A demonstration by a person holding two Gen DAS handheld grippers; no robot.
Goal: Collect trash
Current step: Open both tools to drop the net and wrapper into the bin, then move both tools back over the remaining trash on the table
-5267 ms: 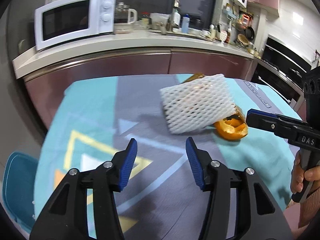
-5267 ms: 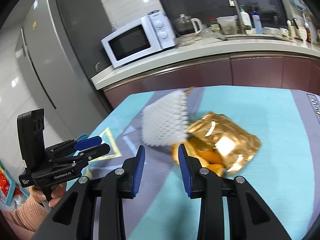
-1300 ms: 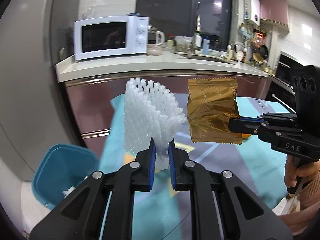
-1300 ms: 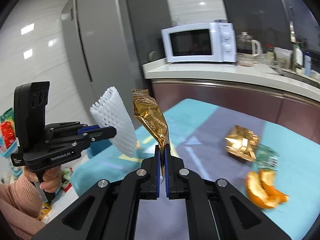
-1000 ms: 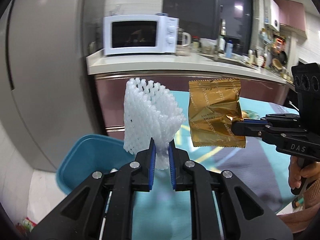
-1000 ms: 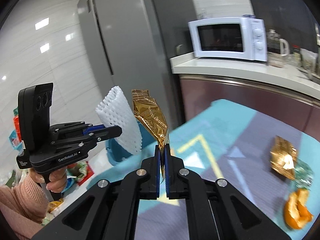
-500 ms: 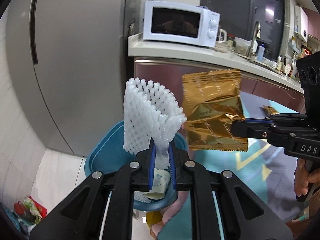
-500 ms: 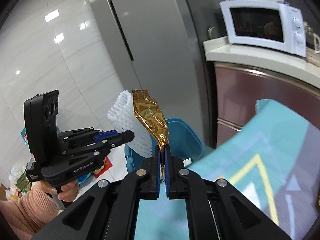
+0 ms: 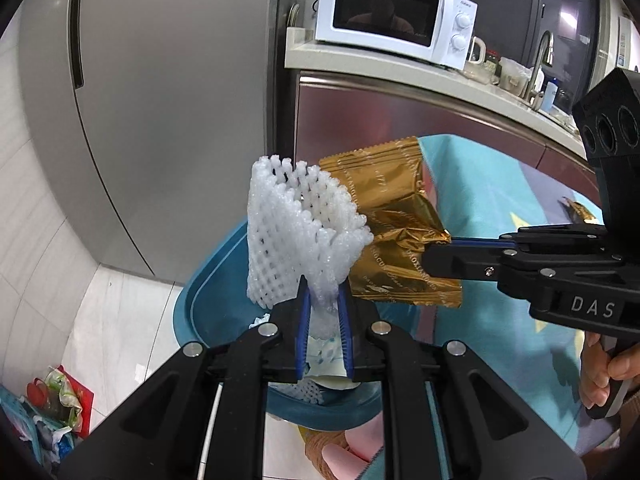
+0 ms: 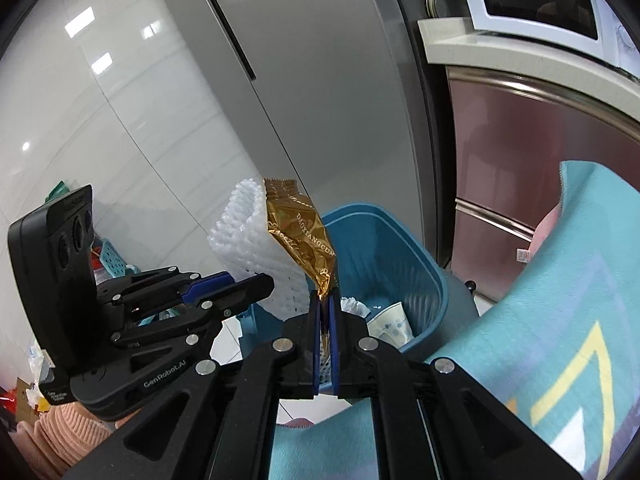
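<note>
Trash bin (image 9: 208, 292), blue, stands on the floor below both my claws. My left claw (image 9: 324, 312) pinches the white foam net (image 9: 296, 240); my right claw (image 10: 325, 312) is clamped on the gold wrapper (image 10: 300, 232), both held above the bin's opening.

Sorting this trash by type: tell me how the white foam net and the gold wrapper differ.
The white foam net is a soft, open mesh sleeve; the gold wrapper is a flat, shiny, crinkled foil with print. The left gripper pinches the net, the right gripper the wrapper. Both are held up above the blue bin.
</note>
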